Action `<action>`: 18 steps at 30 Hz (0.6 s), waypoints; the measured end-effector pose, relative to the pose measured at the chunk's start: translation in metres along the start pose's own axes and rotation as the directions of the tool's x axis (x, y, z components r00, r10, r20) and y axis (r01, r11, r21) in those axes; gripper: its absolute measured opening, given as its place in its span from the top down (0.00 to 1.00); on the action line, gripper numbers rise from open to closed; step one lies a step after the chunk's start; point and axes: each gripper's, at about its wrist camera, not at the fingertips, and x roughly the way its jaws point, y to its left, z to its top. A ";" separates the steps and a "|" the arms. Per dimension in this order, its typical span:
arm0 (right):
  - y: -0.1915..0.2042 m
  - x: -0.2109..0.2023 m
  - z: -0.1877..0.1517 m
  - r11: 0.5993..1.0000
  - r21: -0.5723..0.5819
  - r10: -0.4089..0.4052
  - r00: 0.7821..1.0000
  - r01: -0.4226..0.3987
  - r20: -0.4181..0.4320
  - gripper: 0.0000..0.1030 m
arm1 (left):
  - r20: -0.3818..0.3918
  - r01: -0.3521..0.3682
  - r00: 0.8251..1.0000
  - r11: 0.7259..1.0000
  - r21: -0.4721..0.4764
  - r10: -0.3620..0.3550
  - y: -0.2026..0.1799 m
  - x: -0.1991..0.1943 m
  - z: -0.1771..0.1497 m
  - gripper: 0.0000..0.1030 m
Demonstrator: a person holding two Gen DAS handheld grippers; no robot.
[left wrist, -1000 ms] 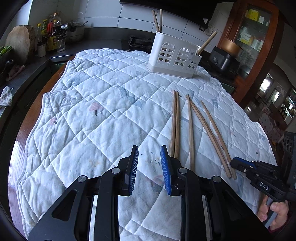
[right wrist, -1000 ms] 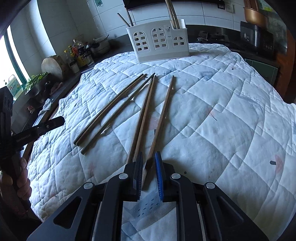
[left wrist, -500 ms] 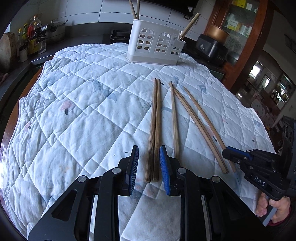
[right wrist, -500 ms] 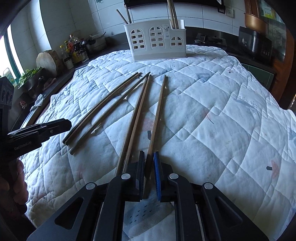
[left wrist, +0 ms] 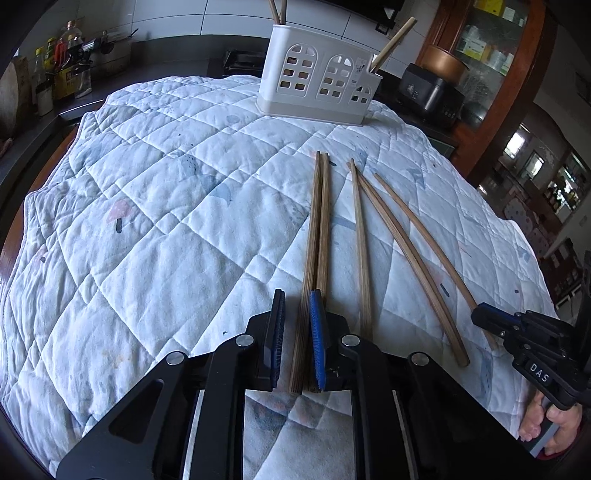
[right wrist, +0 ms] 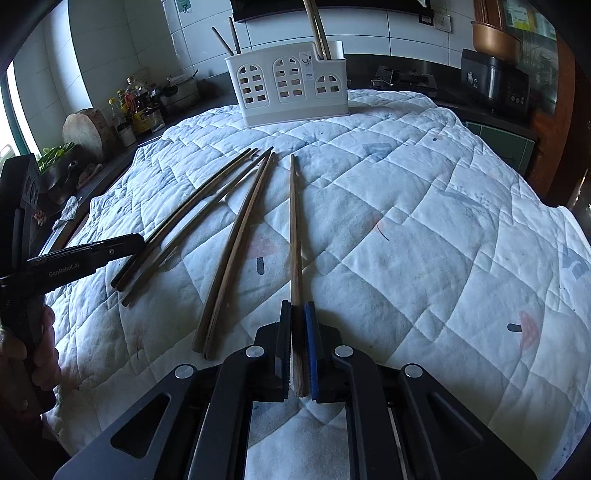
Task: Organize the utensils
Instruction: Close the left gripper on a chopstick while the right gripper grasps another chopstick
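On a quilted white cloth (left wrist: 155, 206) covering the kitchen worktop, the right gripper (right wrist: 297, 347) clenched one chopstick (right wrist: 294, 236) while the left gripper (left wrist: 295, 339) – jaws just closing, not yet pinching – straddled a chopstick pair (left wrist: 317, 236) before the white utensil holder (left wrist: 317, 79).

White tiled wall (right wrist: 369, 33) at twelve o'clock above a dark counter (right wrist: 406, 68). Wooden glass-fronted cabinet (left wrist: 491, 48) at two; bright window (right wrist: 9, 110) at nine.

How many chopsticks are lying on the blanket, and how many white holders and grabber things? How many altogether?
Brown wooden chopsticks lying on the white quilt: 5
White plastic utensil holder: 1
Black grippers, left gripper and right gripper: 2
Total: 8
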 end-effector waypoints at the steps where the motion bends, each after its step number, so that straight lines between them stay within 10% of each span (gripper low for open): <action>1: 0.000 0.000 0.000 1.000 -0.002 -0.001 1.000 0.001 -0.001 0.93 | -0.002 0.000 1.000 1.000 -0.001 0.000 0.001 0.001 0.000 0.87; 18: 0.007 0.003 0.002 0.998 -0.058 -0.031 0.999 0.032 0.009 0.93 | 0.009 -0.118 0.993 0.989 0.089 0.118 -0.022 0.011 0.001 0.92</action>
